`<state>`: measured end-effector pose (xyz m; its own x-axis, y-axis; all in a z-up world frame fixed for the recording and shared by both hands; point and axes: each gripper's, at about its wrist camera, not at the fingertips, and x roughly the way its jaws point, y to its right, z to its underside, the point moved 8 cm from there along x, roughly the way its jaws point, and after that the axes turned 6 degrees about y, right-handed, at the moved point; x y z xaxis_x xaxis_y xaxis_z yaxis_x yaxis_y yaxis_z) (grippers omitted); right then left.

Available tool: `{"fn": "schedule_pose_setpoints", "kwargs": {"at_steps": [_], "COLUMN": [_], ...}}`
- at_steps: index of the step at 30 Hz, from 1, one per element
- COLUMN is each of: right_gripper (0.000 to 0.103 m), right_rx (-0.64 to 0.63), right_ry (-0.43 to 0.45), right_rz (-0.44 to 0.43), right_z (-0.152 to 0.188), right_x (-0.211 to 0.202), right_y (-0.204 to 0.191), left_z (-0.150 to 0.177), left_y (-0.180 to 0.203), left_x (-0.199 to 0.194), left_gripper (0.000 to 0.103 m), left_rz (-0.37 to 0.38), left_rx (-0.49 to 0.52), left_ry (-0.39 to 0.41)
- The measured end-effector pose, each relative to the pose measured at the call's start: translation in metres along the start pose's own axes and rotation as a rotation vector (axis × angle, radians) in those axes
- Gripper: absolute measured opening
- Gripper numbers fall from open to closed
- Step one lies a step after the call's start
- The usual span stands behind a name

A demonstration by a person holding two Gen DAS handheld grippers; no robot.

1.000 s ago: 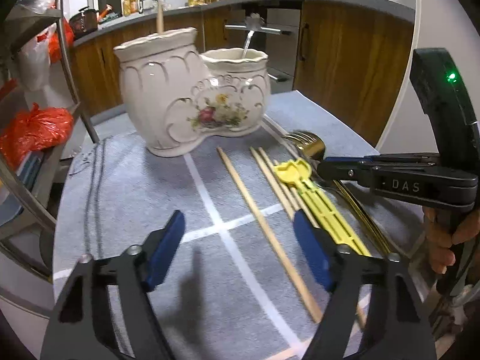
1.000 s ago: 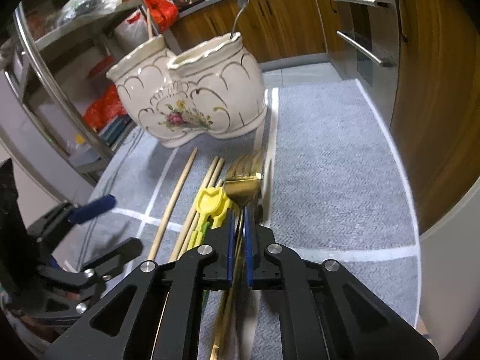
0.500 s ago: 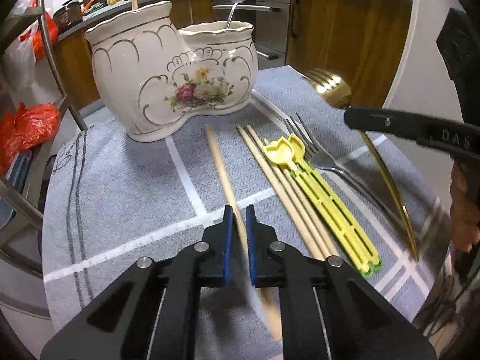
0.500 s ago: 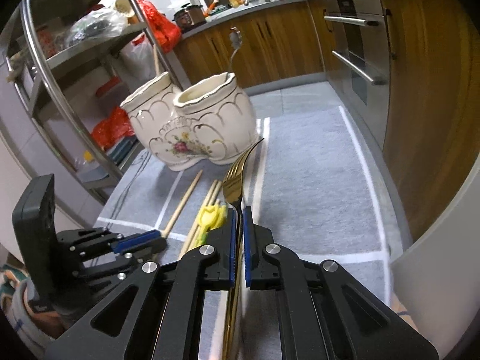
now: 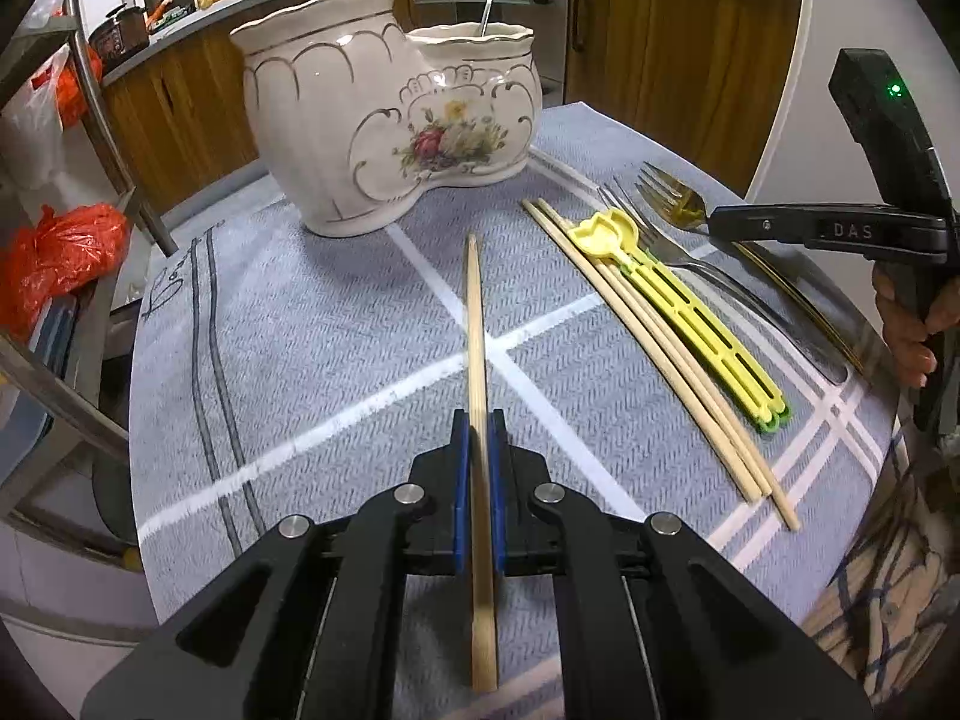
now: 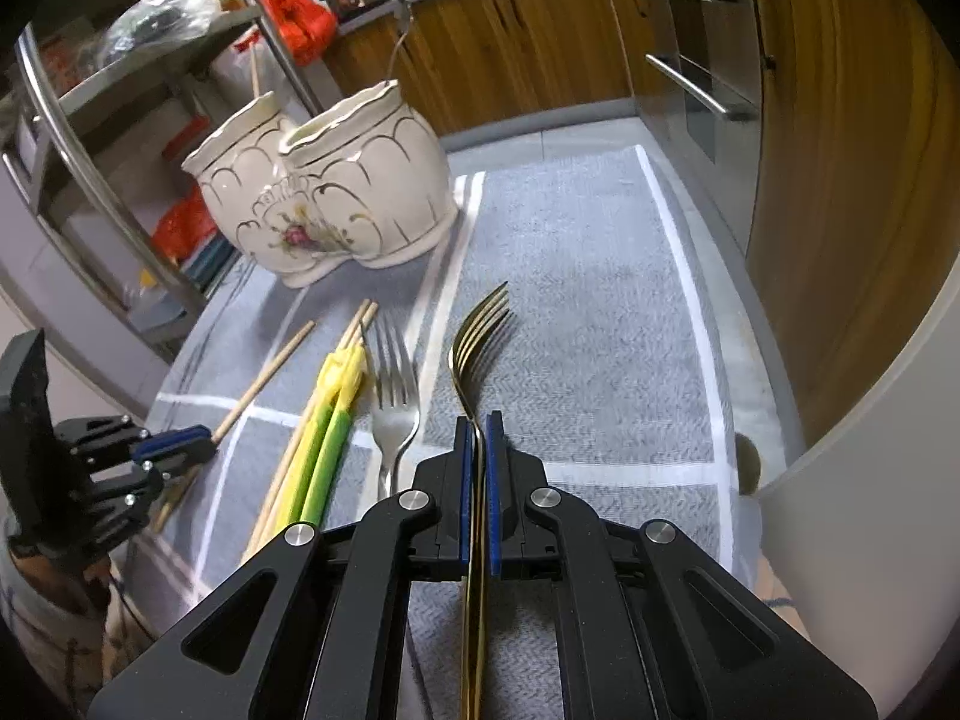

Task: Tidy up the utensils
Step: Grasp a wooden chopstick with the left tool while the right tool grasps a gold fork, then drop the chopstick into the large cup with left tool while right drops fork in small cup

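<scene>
Cloth: a grey woven table cloth [image 5: 312, 324] with white stripes covers the table; dark script near its left edge is too distorted to read.
Holder: a cream two-pot ceramic utensil holder [image 5: 384, 120] with gilt scrolls and a painted flower stands upright at the far end of the cloth; a wooden stick stands in the taller pot and a flower-topped metal handle in the lower one.
Right gripper [image 6: 478, 420]: angled down over the cloth, jaws clenched on the neck of a gold fork [image 6: 480, 324], tines forward; white letters "DAS" on its side in the left wrist view.
Left gripper [image 5: 477, 420]: angled down, jaws clamped on a single wooden chopstick [image 5: 474, 312] pointing at the holder.
Loose utensils: more chopsticks [image 5: 648, 348], yellow training chopsticks [image 5: 678, 300] and a silver fork [image 6: 393, 402] lie side by side on the cloth between the grippers.
</scene>
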<state>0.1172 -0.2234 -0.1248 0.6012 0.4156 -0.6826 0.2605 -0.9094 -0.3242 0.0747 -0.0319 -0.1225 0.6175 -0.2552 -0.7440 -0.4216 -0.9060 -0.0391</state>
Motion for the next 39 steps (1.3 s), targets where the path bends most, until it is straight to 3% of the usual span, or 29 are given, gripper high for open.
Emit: {"fn": "schedule_pose_setpoints", "kwargs": {"at_steps": [8,14,16,19,21,23,29,39], "right_gripper": [0.007,0.016,0.016,0.01,0.01,0.009,0.006,0.004], "right_rx": [-0.082,-0.175,-0.196,-0.22,-0.22,-0.222,-0.239,-0.323], "right_ry": [-0.042,-0.061,-0.056,-0.044,-0.041,-0.035,0.064,0.299], "right_rz": [0.043,0.054,0.058,0.073,0.073,0.077,0.071,0.092], "right_z": [-0.001,-0.006,-0.007,-0.008,-0.008,-0.008,-0.018,-0.043], "right_x": [0.007,0.014,0.016,0.017,0.017,0.014,-0.015,-0.074], "right_y": [-0.007,-0.014,-0.016,-0.017,-0.017,-0.016,-0.024,-0.05], "left_z": [-0.002,-0.002,-0.002,-0.003,-0.005,-0.005,-0.009,-0.039], "left_y": [0.004,0.004,0.004,0.003,0.002,0.002,-0.001,-0.014], "left_x": [0.002,0.005,0.005,0.007,0.009,0.01,0.004,-0.051], "left_gripper": [0.009,0.032,0.033,0.032,0.013,0.006,0.006,0.006], "left_rz": [-0.007,0.0,0.008,0.006,-0.011,-0.009,-0.005,-0.004], "left_rx": [-0.004,0.002,-0.009,-0.035,-0.041,-0.037,-0.022,-0.036], "left_ry": [0.01,0.003,0.005,0.021,0.034,0.042,0.09,0.352]}}
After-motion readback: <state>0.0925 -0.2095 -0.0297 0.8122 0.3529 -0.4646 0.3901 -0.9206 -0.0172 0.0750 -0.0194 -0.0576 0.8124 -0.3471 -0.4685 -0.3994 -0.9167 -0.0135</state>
